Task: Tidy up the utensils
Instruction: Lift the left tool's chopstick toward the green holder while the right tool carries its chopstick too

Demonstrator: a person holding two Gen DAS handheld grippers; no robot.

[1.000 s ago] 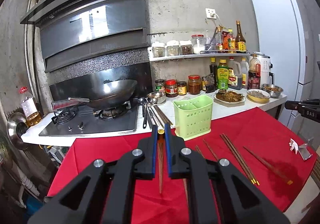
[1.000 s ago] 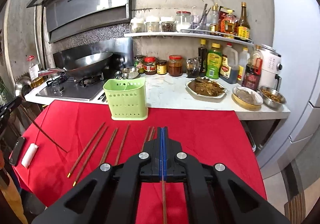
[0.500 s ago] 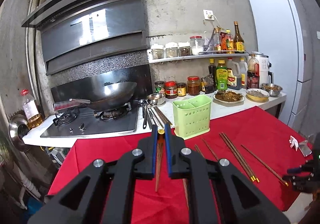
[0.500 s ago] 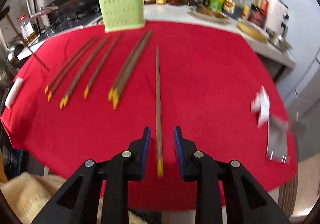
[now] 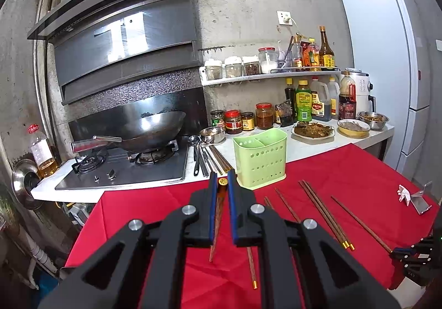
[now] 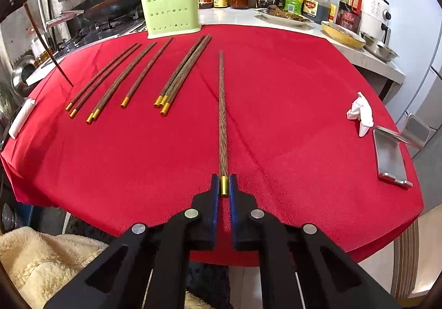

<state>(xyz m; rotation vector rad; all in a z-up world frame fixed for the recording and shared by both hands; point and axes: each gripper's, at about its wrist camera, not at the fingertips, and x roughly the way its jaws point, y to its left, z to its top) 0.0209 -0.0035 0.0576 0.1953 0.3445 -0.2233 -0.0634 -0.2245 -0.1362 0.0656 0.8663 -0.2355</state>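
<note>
Right gripper [image 6: 224, 184] pinching the gold-capped end of a long brown wooden chopstick [image 6: 222, 110] on the red tablecloth [image 6: 290, 115]; left gripper [image 5: 222, 184] clamping another gold-capped chopstick [image 5: 219, 198], raised.

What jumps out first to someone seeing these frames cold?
The red tablecloth fills both views, with loose gold-capped chopsticks fanned across its far left. The right gripper is shut on the gold end of a lone chopstick lying mid-table; the left gripper holds another chopstick, tip down. A green utensil holder stands at the table's far edge.
</note>
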